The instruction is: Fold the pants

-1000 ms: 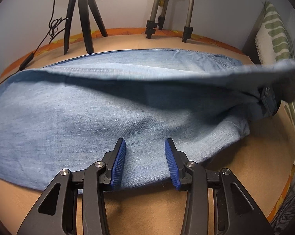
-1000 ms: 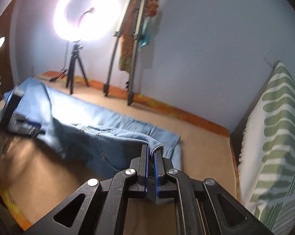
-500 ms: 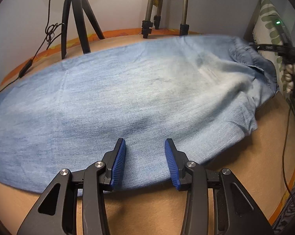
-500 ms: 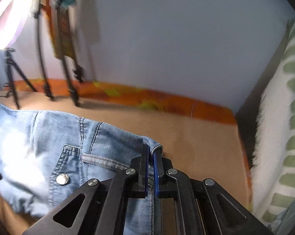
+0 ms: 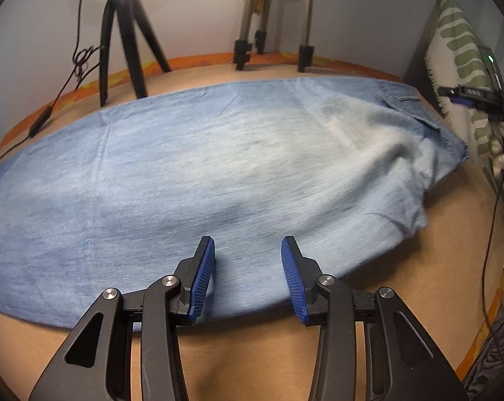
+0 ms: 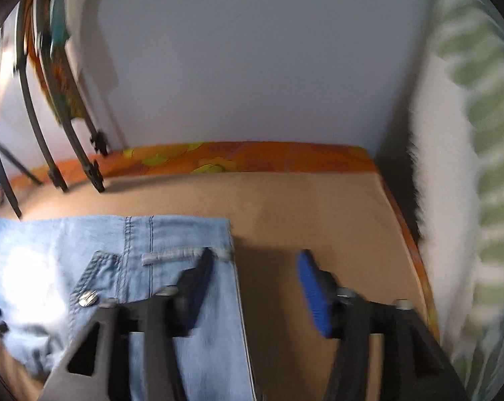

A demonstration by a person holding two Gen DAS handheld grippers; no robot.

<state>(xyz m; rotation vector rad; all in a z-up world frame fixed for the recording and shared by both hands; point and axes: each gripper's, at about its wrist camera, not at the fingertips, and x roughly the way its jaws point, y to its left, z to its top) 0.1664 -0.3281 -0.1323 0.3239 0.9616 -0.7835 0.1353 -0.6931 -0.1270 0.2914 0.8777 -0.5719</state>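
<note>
So far the pants point(image 5: 218, 167) lay folded lengthwise on the brown surface point(image 5: 252, 351), the right gripper point(image 6: 255, 284) had just been opening with nothing between its fingers, the left gripper point(image 5: 248, 277) stood apart over the near edge, and crosswise folds seemed left.

No text or label can be read.

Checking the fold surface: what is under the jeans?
The jeans lie on a tan surface showing around their edges. Whatever lies directly beneath the denim is covered.
</note>
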